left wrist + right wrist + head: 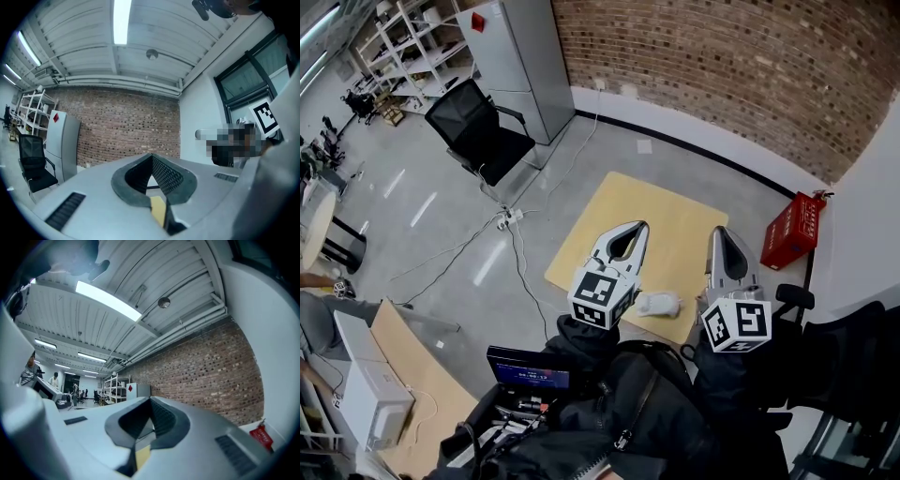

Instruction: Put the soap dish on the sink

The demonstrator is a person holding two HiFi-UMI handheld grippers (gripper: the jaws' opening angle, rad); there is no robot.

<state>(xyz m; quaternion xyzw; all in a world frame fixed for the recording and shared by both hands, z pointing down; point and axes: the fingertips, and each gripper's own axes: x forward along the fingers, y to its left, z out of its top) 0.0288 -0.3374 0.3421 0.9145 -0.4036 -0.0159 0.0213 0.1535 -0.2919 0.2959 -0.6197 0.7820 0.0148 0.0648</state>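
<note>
Over the yellow mat (619,211), the left gripper (635,228) and right gripper (719,232) are both closed and empty, with a white object (659,303) on the mat's near edge.

A glossy grey floor (422,234) carries a flat square tan wooden board (619,225). Left of the board lies a white power strip (508,218), beyond it a black office chair (478,131); right of the board stands a red plastic crate (792,230).
</note>
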